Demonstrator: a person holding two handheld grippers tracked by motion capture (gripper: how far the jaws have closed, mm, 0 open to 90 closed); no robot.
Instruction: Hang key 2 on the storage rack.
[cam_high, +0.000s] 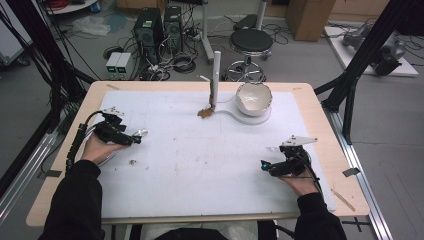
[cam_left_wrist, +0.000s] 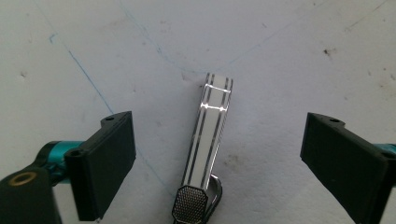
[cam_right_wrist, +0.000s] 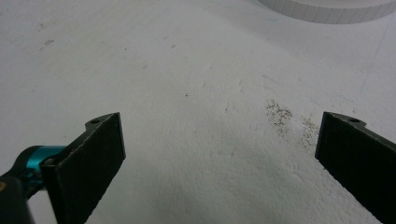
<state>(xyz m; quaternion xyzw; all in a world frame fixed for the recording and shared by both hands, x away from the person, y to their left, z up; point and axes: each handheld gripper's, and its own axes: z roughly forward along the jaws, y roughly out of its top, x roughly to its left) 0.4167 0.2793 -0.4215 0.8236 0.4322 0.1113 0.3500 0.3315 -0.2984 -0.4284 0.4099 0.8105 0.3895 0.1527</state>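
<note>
1. A workshop floor with computer towers, cables and a round stool (cam_high: 251, 41) lies behind a wooden table (cam_high: 320, 107) covered by a white sheet (cam_high: 200, 155) marked with faint pencil lines and crumbs.
2. At the far middle of the sheet a white post (cam_high: 215, 80) stands upright beside a white bowl (cam_high: 254, 98) tilted on its round base, with a small brown clump (cam_high: 205, 113) at the post's foot. They sit well apart from both hands, probably parked there until needed.
3. The left gripper (cam_left_wrist: 217, 154) hangs low over the left part of the sheet with its jaws spread wide. Between them lies a shiny metal clip-like bar (cam_left_wrist: 210, 135), its striped flat end pointing away and a textured knob at the near end. The bar touches neither jaw, so it looks lined up for a pinch across its width, not yet taken.
4. The right gripper (cam_right_wrist: 219, 154) hovers over the bare right side of the sheet, jaws likewise wide apart and holding nothing, with a patch of fine specks (cam_right_wrist: 280, 114) just ahead. It seems held back to leave the other hand room.
</note>
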